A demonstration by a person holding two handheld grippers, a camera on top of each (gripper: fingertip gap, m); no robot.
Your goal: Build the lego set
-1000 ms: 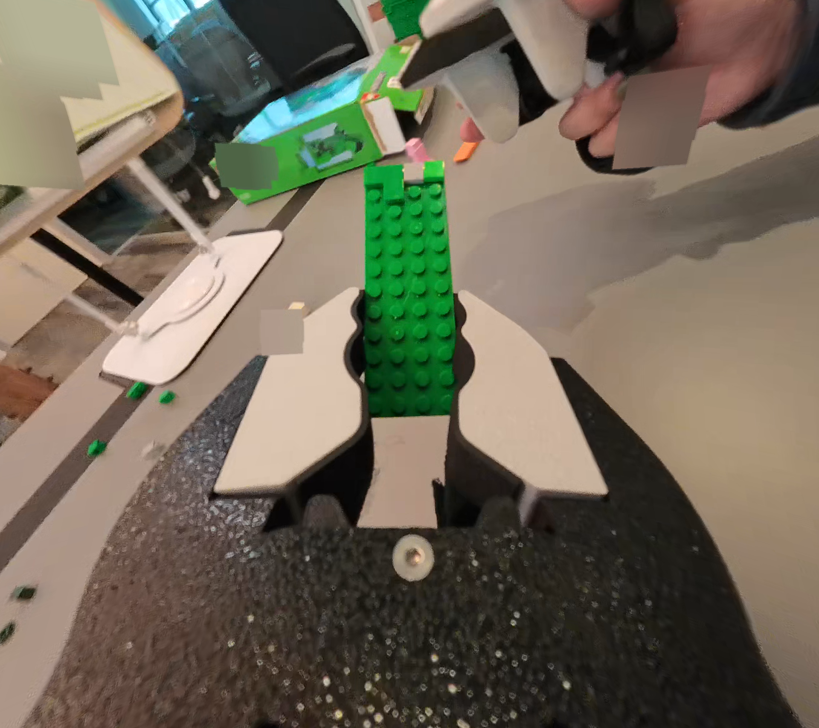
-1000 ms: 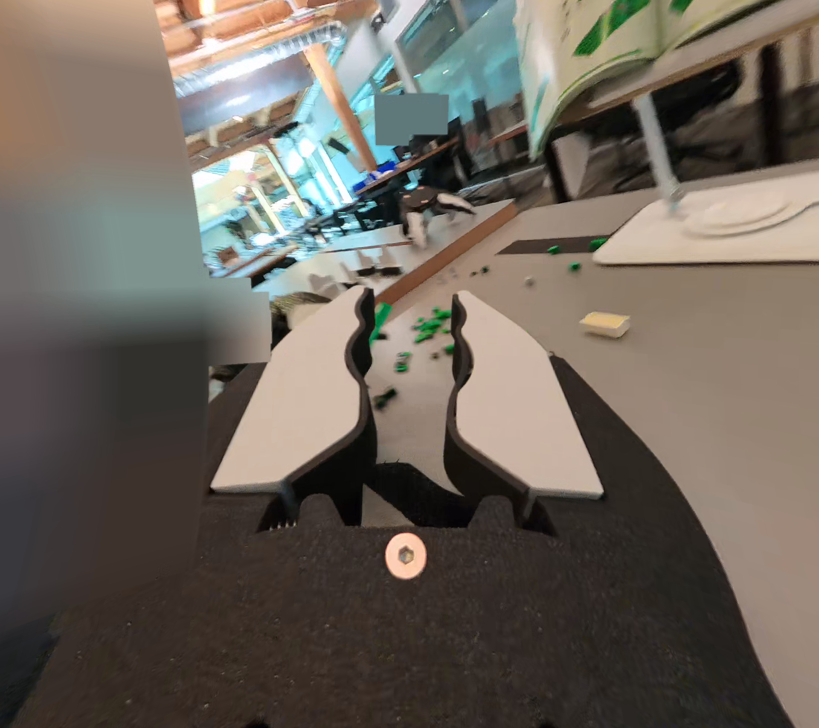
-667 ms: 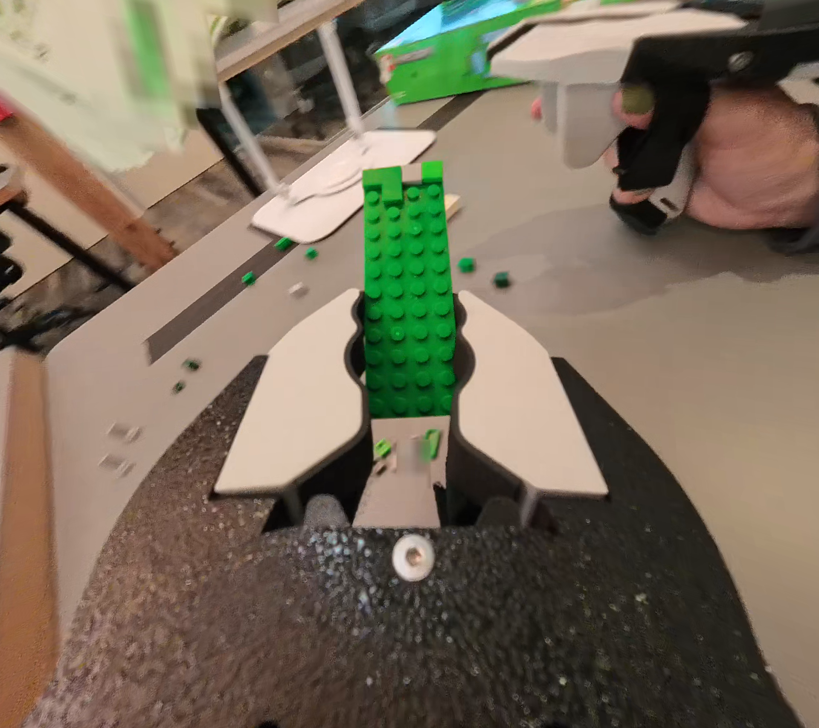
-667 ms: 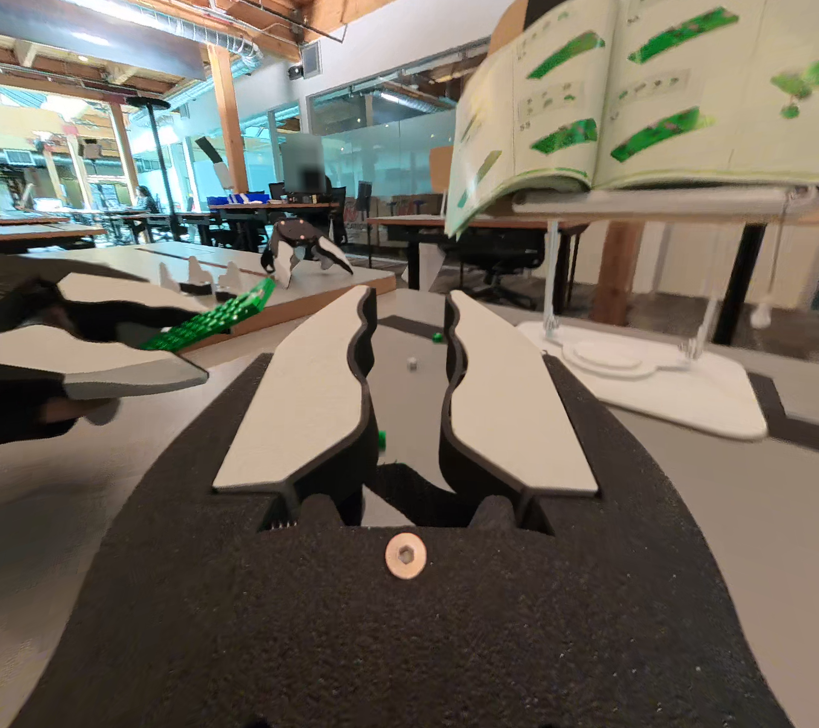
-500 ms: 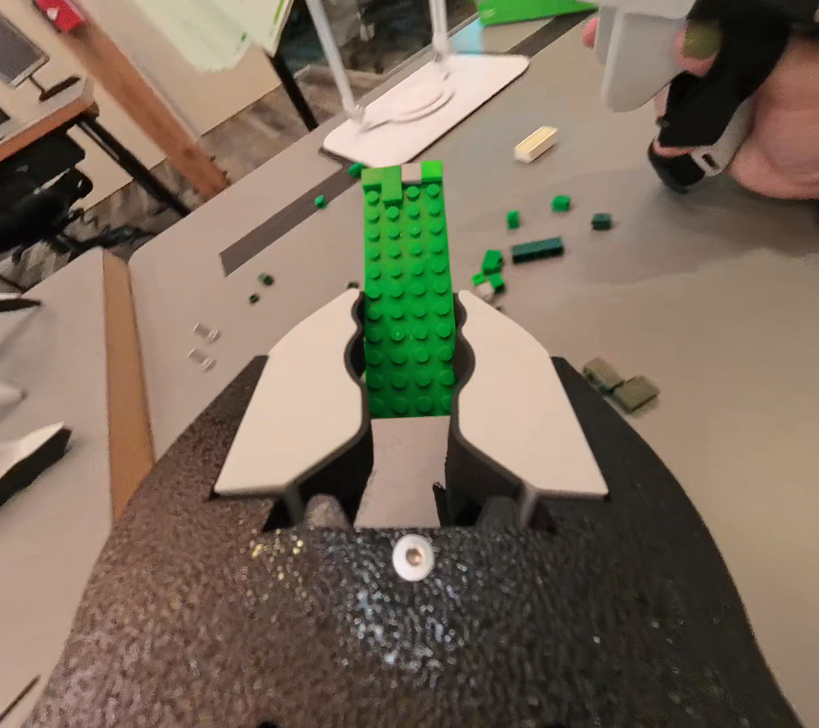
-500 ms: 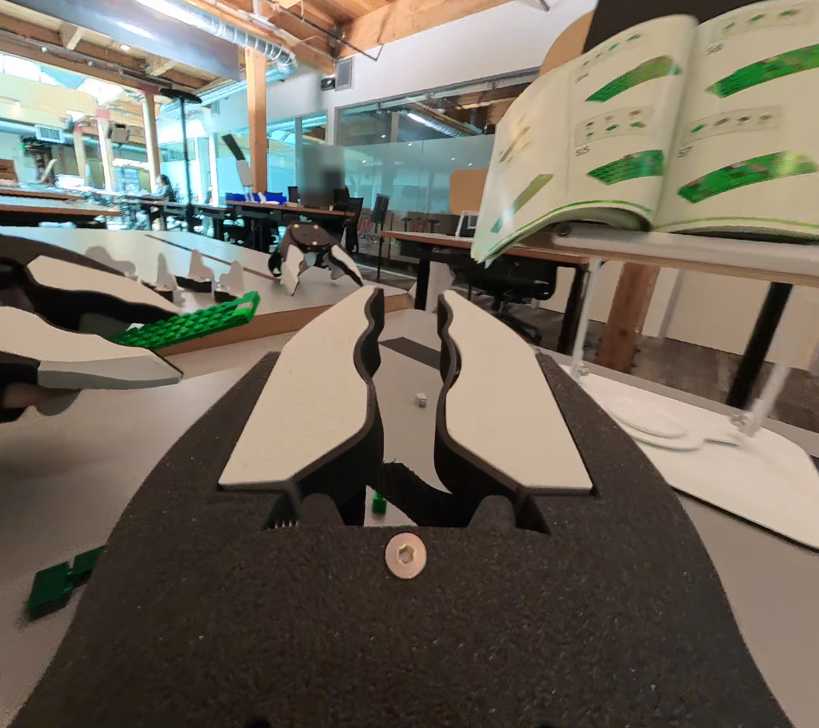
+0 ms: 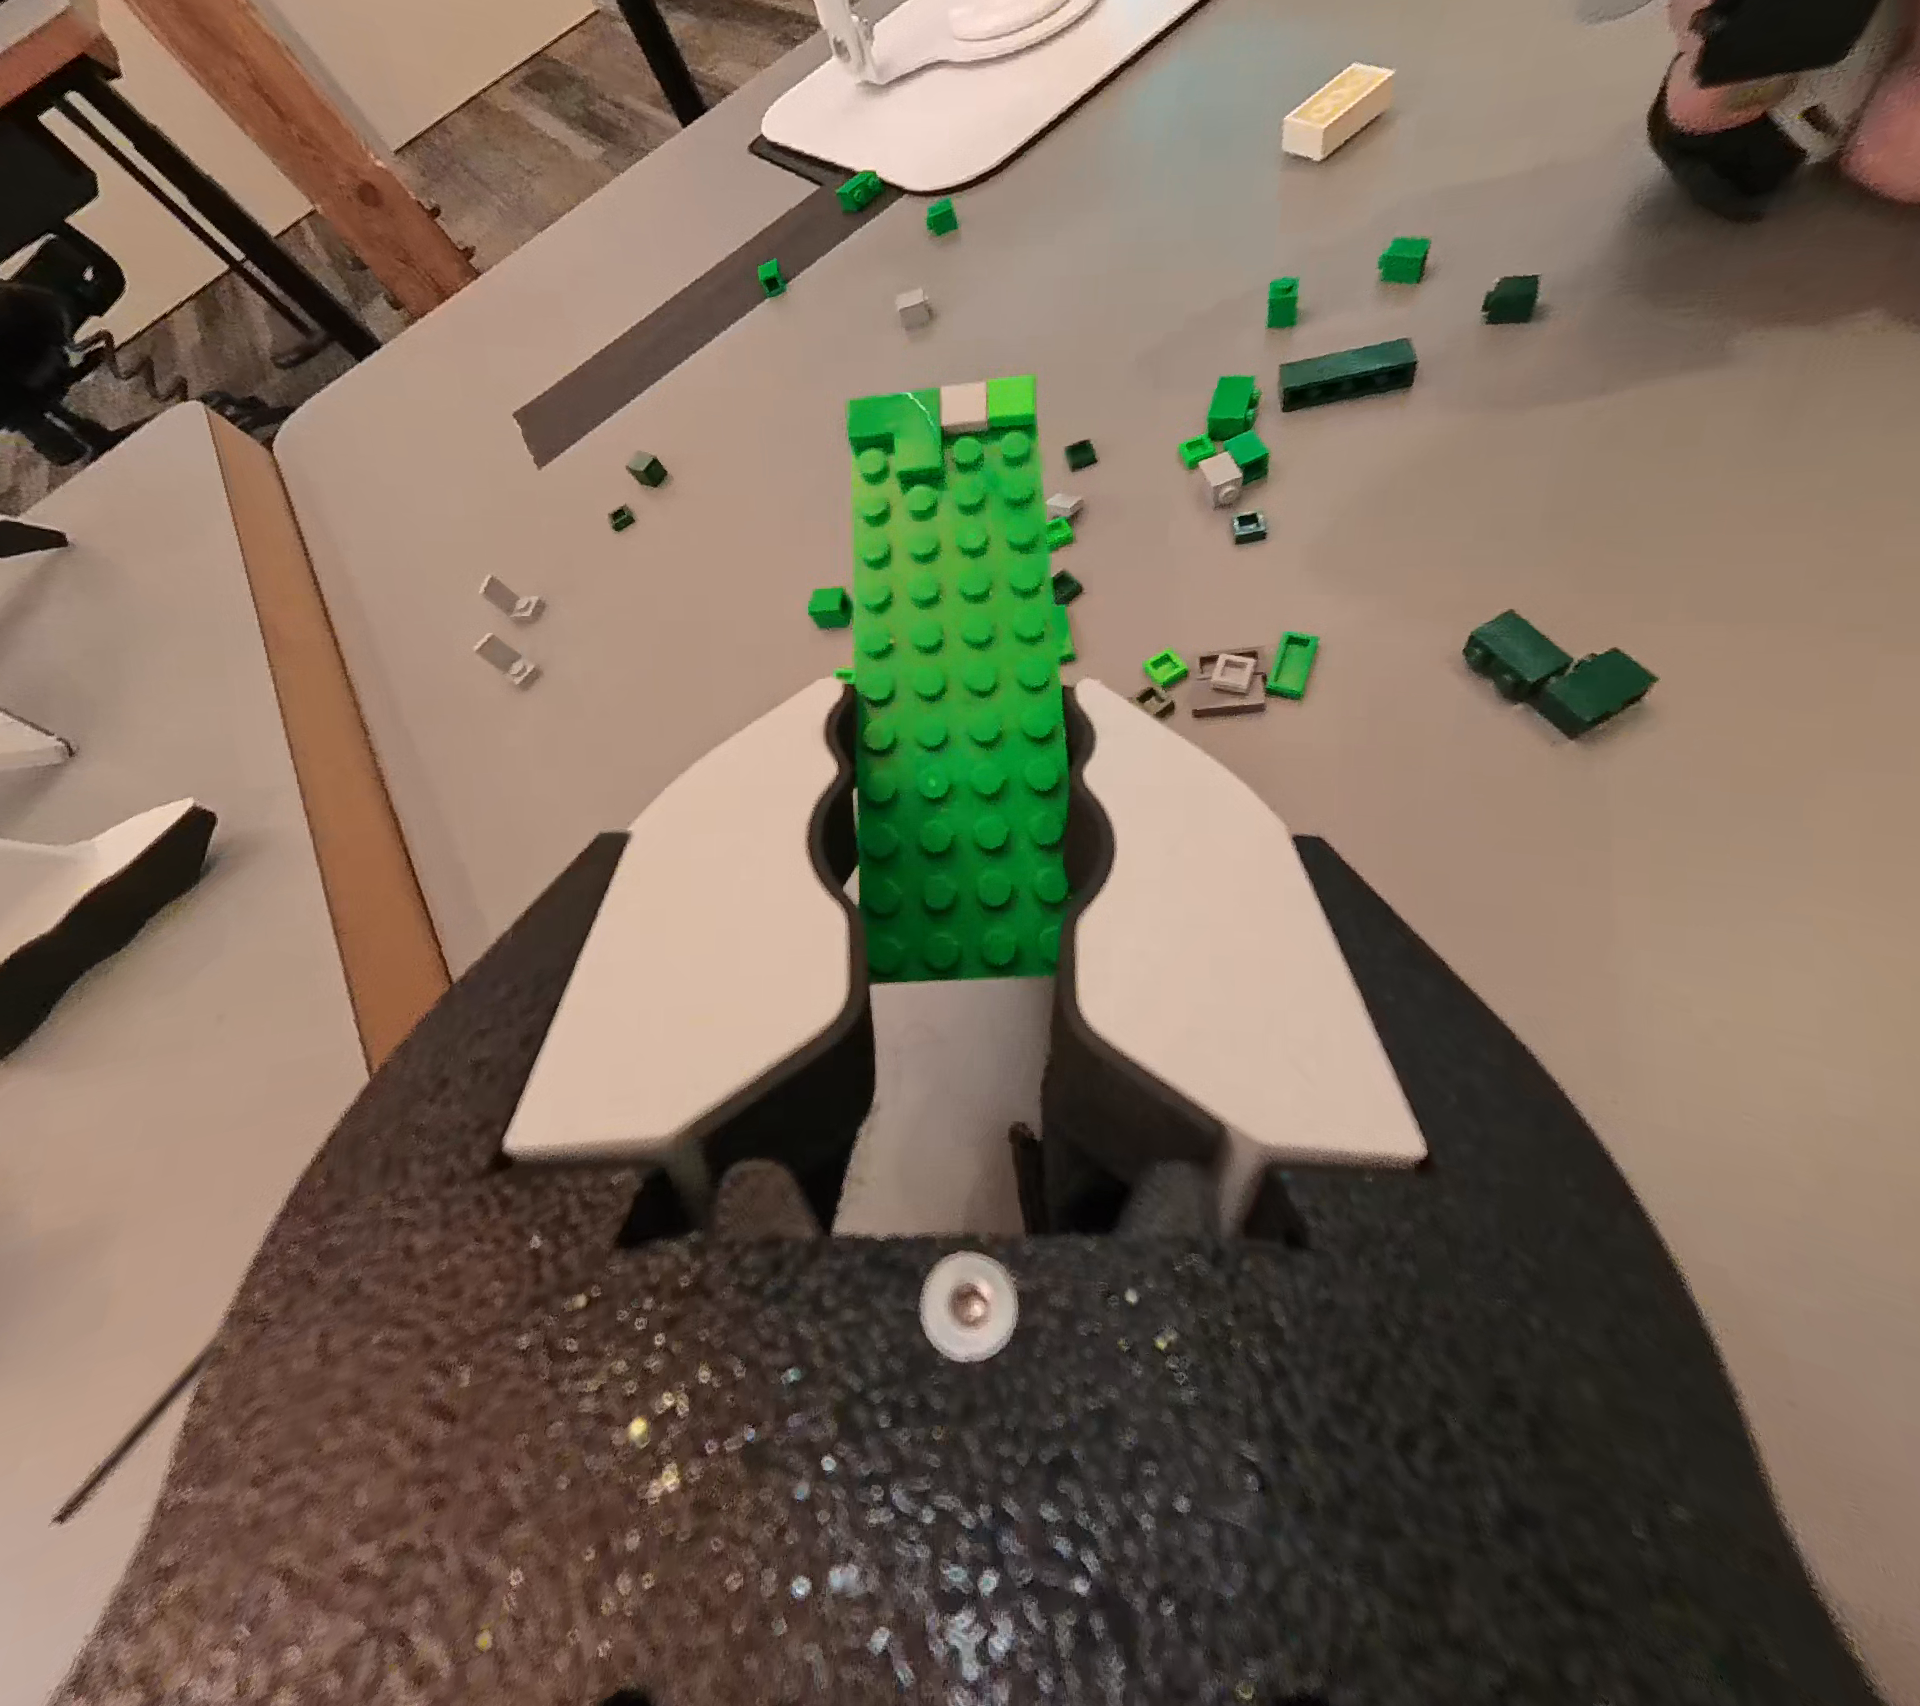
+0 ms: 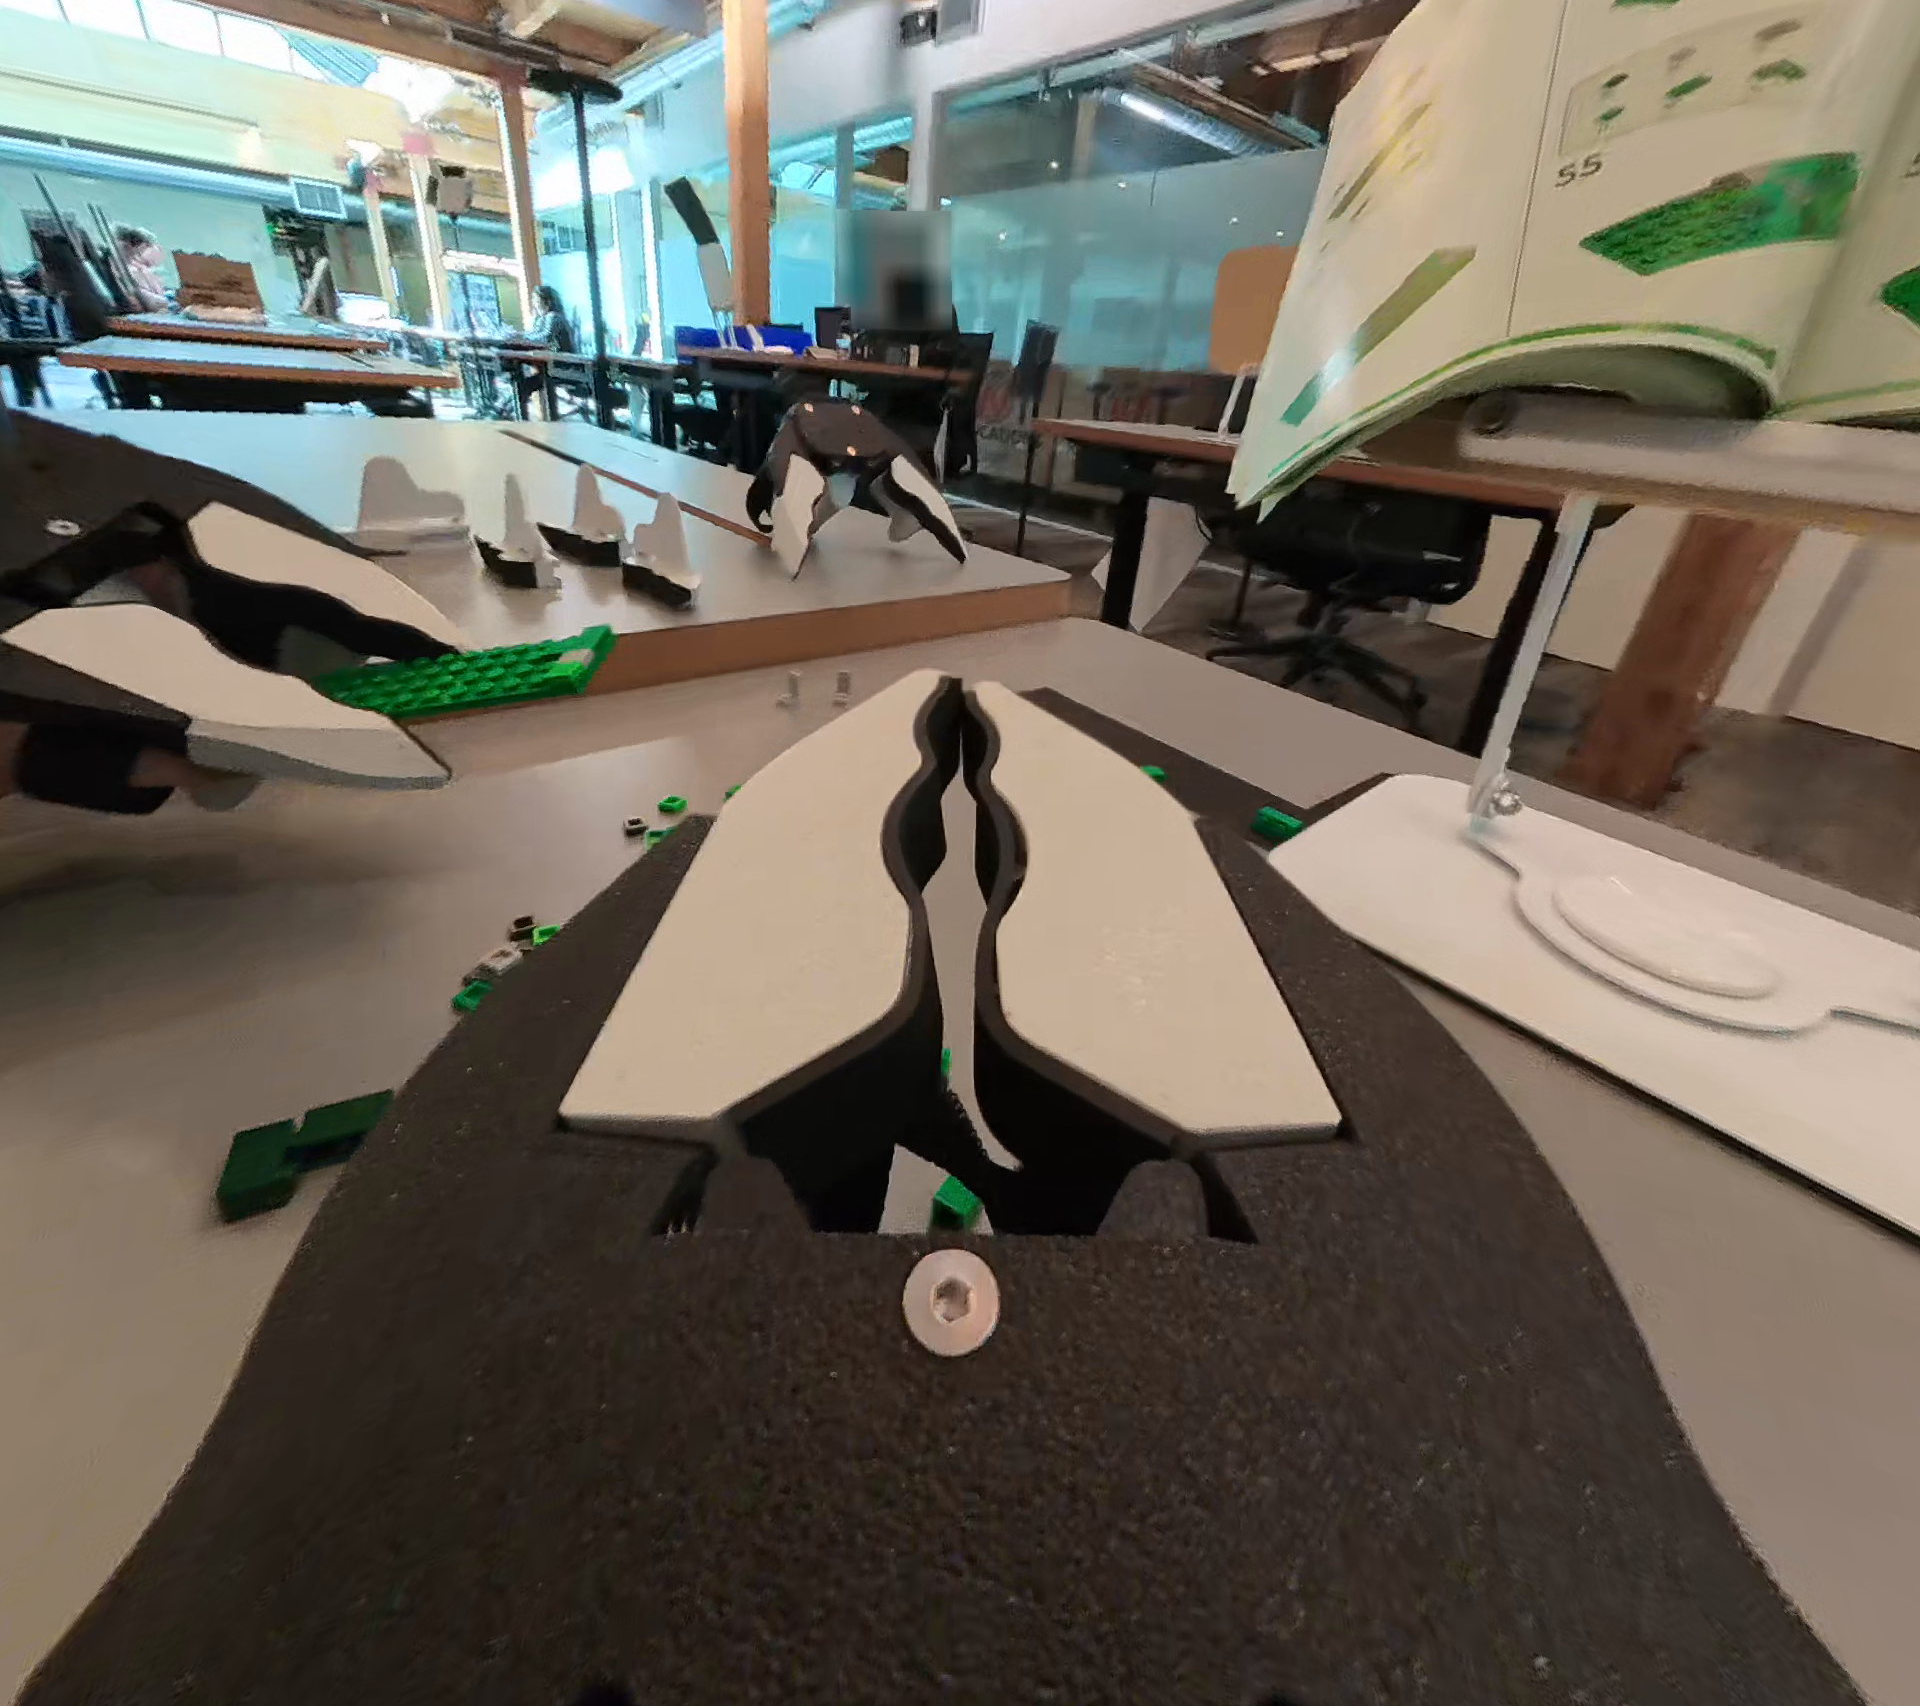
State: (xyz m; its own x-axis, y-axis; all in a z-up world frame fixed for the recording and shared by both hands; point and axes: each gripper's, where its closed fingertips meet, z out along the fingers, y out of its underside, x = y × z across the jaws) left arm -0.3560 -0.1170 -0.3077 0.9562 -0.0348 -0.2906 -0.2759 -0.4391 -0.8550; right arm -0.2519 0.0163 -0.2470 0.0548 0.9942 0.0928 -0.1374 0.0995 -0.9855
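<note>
A long, bright green studded plastic building plate (image 7: 961, 721) is clamped between the two white fingers (image 7: 727, 929) of the left gripper (image 7: 961, 690), whose dark pads are pressed against the plate's two long edges. The plate's near end is seated deep between the fingers, and its long axis is aligned with them, so that the plate points straight forward, away from the gripper. It is held flat, studs upward, above the grey table top (image 7: 1558, 1033). At its far end a few small tiles are seen, among them a light grey square tile (image 7: 962, 403).

On the table under and around the plate, small loose bricks in green, dark green and grey are scattered: a long dark green brick (image 7: 1347, 373), a pair of dark green blocks (image 7: 1558, 671) and a cream-coloured oblong brick (image 7: 1336, 110) farther off. A white flat stand base (image 7: 1039, 87) lies near the far table edge.

In the right wrist view the plate (image 8: 468, 674) is seen from the side, lying level and pointing to the right out of the left gripper (image 8: 416, 700).

The fingers of the right gripper (image 8: 961, 700) are brought together at their tips, with nothing between them. It is held low over the table, near the stand base (image 8: 1507, 929), above which an open instruction booklet (image 8: 1610, 150) is propped.
</note>
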